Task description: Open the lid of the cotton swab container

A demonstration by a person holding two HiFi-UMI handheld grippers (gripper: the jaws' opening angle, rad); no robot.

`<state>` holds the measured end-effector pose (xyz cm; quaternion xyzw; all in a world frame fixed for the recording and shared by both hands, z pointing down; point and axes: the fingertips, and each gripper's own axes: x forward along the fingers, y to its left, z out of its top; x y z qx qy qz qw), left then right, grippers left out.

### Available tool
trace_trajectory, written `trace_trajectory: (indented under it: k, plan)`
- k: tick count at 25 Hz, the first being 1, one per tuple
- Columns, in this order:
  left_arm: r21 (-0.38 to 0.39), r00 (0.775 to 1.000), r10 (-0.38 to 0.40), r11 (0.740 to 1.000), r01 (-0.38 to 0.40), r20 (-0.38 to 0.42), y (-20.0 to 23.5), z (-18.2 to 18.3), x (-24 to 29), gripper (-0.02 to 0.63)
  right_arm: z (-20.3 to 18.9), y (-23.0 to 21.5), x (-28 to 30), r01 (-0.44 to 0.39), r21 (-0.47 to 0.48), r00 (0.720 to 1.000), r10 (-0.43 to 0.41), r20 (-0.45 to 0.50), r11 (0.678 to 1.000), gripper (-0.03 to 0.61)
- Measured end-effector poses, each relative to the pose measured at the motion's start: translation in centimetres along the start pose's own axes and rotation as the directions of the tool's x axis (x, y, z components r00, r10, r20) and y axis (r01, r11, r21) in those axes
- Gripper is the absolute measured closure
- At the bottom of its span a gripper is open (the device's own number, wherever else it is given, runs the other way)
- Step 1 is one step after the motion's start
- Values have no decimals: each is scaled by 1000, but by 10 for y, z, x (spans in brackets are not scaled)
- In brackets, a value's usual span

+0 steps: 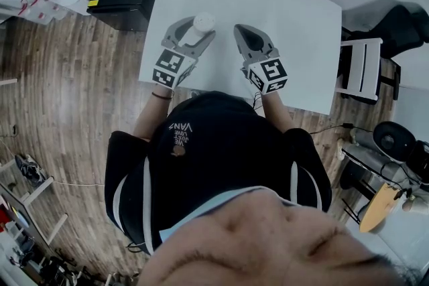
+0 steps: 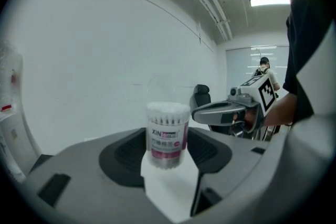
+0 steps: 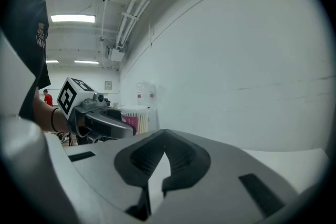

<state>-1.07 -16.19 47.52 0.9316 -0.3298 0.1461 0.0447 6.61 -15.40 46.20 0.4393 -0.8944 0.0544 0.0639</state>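
The cotton swab container [image 2: 168,136] stands upright on the white table [image 1: 295,43], toward its near left part, and the left gripper [image 1: 198,29] reaches in from the near side with one jaw on each side of it. In the left gripper view the dark pads [image 2: 126,152] sit right against the container's walls, so the jaws look clamped on its lower body, most likely to steady it while the top is worked. The grip is low, which leaves the lid [image 1: 203,22] free to be reached from above or from the right. The lid appears to be in place on top, so the opening is not yet done. Through the clear wall the container shows a tight bundle of cotton swabs [image 2: 168,110] standing on end, their white tips packed level just under the lid, above a pink and white label. The right gripper [image 1: 241,33] waits just to the right of the container, apart from it, its jaws together with nothing between them. It points much the same way as the left one, and it probably needs to part its jaws before taking the lid.
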Motion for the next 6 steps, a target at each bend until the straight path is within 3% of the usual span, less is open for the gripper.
trace_trajectory:
  k: [6]
  plan:
    - [3,1000,-6,1000,6,-4,-2,1,2,364,0,-2,0,1,3,1000,-1,3,1000,566]
